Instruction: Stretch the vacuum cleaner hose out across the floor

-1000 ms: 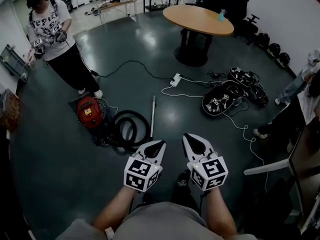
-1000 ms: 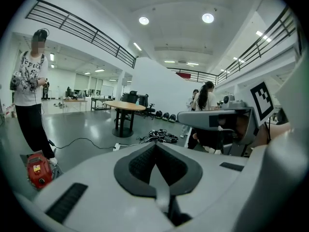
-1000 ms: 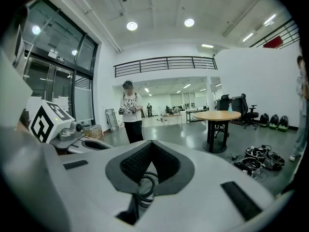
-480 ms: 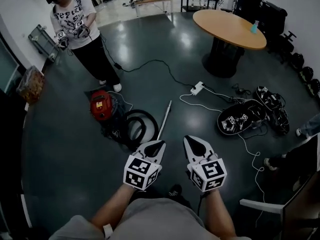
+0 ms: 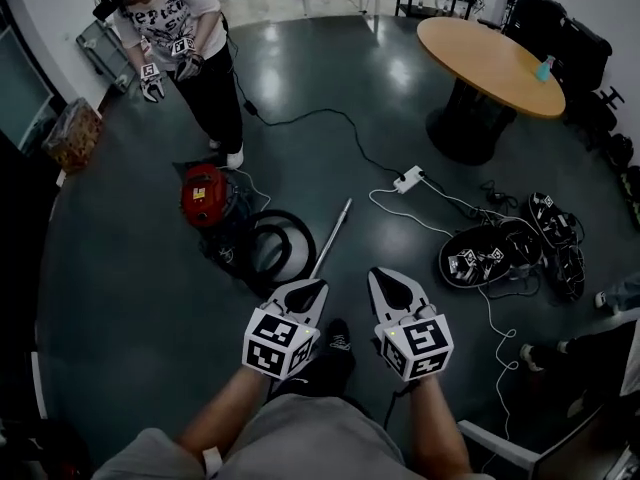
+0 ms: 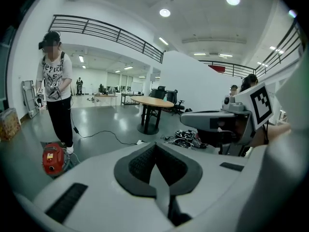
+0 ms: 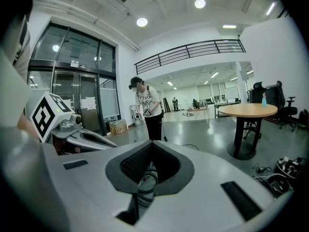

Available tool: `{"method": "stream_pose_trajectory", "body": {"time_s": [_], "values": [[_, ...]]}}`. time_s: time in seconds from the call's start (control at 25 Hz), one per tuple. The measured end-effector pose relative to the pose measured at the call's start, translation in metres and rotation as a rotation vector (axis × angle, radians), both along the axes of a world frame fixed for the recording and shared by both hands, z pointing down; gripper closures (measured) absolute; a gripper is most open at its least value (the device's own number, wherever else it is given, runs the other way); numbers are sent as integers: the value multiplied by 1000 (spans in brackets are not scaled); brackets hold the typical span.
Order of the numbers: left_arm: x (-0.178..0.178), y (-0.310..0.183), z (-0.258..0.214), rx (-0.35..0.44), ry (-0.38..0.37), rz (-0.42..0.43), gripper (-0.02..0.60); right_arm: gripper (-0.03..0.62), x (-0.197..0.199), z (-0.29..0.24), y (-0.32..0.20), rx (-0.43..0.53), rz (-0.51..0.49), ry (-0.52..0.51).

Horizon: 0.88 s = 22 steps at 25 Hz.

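**Hose lying coiled on the hall floor, two claws closed and empty**

A dark, glossy floor (image 5: 120,298) is stretching across a big open hall and is reflecting the ceiling lights. Nearest the camera, the person is holding two claws side by side above the floor. The left claw (image 5: 312,293) is pointing forward with its jaws pressed together and nothing between them. The right claw (image 5: 388,286) is doing the same, jaws together and gripping nothing. Neither one is touching the hose.

Just beyond the left claw, one black hose (image 5: 308,246) is lying in a tight coil on the floor. In the right gripper view it is showing through the notch behind the closed jaws. One metal wand (image 5: 333,236) is lying straight along the coil's right side. One red vacuum cleaner (image 5: 205,193) is sitting just left of the coil.

Further right, one white power strip (image 5: 407,179) is lying on the floor with cables running from it. Near it, a heap of black gear (image 5: 480,253) is resting. Beyond that, one round counter (image 5: 490,53) is carrying a single blue bottle (image 5: 544,68). Behind the vacuum cleaner, one other person (image 5: 185,38) is standing, holding two more marker-cubed devices.
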<state>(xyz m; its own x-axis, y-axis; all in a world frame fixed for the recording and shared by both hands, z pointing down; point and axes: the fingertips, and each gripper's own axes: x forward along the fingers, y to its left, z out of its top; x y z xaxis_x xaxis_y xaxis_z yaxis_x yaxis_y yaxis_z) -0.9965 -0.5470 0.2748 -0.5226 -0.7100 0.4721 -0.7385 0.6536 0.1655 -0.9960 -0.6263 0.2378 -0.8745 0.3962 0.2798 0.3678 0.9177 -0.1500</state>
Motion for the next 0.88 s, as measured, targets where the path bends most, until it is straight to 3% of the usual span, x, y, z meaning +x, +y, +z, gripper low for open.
{"method": "stream_pose_trajectory", "body": {"time_s": [0.4, 0.88], "values": [[-98, -25, 29, 34, 47, -100, 575, 588, -103, 27, -16, 84, -138, 94], [-168, 10, 42, 67, 74, -327, 575, 588, -186, 51, 24, 189, -426, 148]]}}
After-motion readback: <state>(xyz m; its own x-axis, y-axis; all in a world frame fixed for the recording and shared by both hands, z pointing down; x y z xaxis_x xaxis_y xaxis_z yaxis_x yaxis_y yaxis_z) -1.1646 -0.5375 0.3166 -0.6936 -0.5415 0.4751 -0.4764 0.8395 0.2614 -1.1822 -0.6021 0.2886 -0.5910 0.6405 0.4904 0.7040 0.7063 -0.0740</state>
